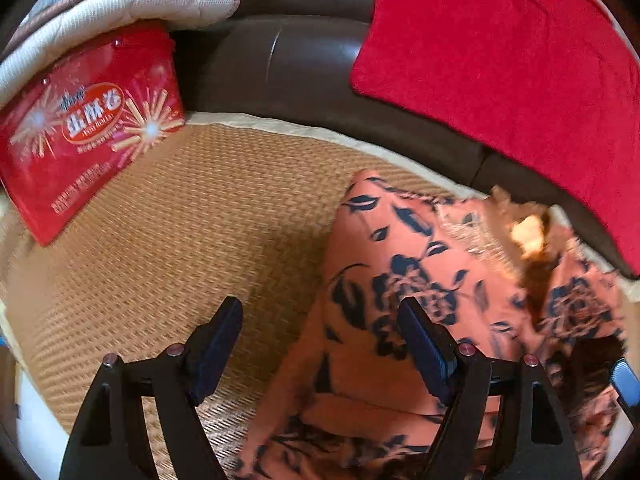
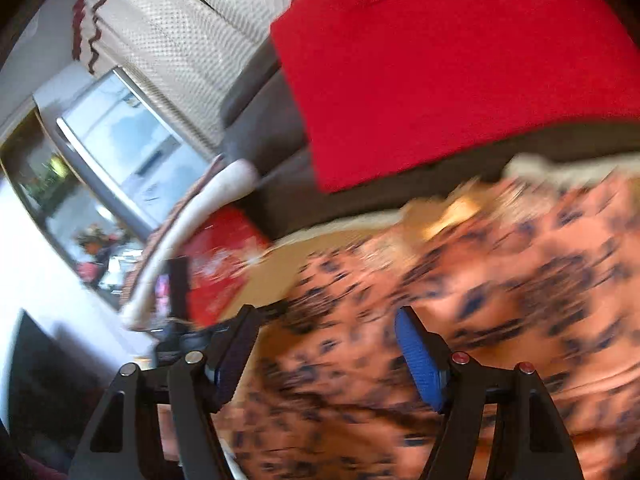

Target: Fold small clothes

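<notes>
Your left gripper point(image 1: 320, 336) hangs with jaws apart at the left edge of the floral garment point(image 1: 420, 280), which lies on the woven mat point(image 1: 180, 220). Your right gripper point(image 2: 324, 344) has jaws apart above that garment, clamping nothing.

Both views are warm and fairly bright. The left wrist view is mostly sharp, with a glare streak on the dark leather sofa point(image 1: 280, 64). The right wrist view is smeared by motion blur — the floral garment point(image 2: 500, 280) streaks; a bright window point(image 2: 120, 136) is washed out. Fisheye bending and black corners frame both.
</notes>
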`<state>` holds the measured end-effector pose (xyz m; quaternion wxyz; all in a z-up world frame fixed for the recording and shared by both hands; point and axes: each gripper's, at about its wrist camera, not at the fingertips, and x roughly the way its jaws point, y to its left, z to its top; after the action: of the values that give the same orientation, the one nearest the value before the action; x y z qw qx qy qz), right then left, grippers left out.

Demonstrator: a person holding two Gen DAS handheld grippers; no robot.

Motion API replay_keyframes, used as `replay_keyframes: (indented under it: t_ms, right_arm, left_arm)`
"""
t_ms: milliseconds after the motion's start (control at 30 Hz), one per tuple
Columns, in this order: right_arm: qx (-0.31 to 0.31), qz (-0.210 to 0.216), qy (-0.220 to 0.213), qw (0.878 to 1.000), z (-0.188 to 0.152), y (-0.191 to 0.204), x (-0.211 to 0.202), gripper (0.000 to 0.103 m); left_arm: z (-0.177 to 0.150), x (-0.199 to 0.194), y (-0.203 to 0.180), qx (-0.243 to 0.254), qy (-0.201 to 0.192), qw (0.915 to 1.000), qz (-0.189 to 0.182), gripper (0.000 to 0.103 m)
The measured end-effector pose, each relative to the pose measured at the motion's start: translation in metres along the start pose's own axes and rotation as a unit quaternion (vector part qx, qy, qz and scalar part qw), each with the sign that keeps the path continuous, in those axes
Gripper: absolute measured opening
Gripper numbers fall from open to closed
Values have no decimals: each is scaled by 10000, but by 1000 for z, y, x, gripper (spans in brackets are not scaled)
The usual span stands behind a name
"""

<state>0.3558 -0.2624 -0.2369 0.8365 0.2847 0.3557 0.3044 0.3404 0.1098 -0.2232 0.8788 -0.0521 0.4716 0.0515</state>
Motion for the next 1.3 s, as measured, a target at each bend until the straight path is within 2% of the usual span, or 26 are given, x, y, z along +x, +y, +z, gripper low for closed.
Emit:
replay_keyframes:
  t_ms: [100,200,267,367,400,500,600,667,767,867,933,1067,1133,1167,1233,1300]
  right_arm:
    - [403,-23,249,9989,-4,-12,30,74]
    - [613,-595,243,9961,-4,-28,43,73]
    - [770,-872,-123,9931,0,-38,32,69]
    - [1079,-1189,-1253,9791,4,-55,-24,66]
    - [1217,-1286,-1683,9697,2,-63,-51,66]
    - [1565,-1515,-2292,9487,-6,-84,-101,68]
    - [1698,-1383,-2567,9414,-9,-93,-130,68]
    - [1403,-1399,-2581,9456,-7,-84,-134,68]
    - [962,-852,-2360,9632,-3,-63,-121,68]
    - [438,-507,-1596,9849,1,-41,-83,68]
    - [435,-223,-1090,9928,-3,-35,-55,68]
    - [864,-299,-267,9955,-13,-46,4,68]
    - [1021,-604,-51,9929,-14,-56,26,67]
    - [1002,-748,-53,9921,-12,-59,29,66]
    - [864,-984,-384,9906,-2,-59,13,64]
    - [745,-1691,-1161,9759,9,-61,-22,64]
  left_arm:
    - [-5,5,-4,228,106,9996,135,80]
    - [-10,9,-8,353,230,9990,160,81]
    - [-10,9,-11,399,221,9988,191,81]
    - [-7,12,-9,430,255,9986,152,81]
    - [-8,12,-11,445,283,9985,148,81]
    - [-10,11,-14,552,250,9977,288,81]
    - [-12,9,-15,573,248,9976,311,81]
    - [-13,7,-14,588,238,9975,323,81]
    - [-12,9,-14,625,210,9971,387,81]
    - [-15,5,-19,644,219,9969,403,81]
    - [-14,6,-19,668,228,9968,383,81]
    - [-14,10,-12,694,263,9968,303,81]
    - [-15,11,-11,739,276,9965,286,82]
    - [-15,12,-10,751,295,9964,265,82]
    - [-14,13,-8,772,312,9963,232,82]
    - [-14,13,-7,811,316,9960,224,82]
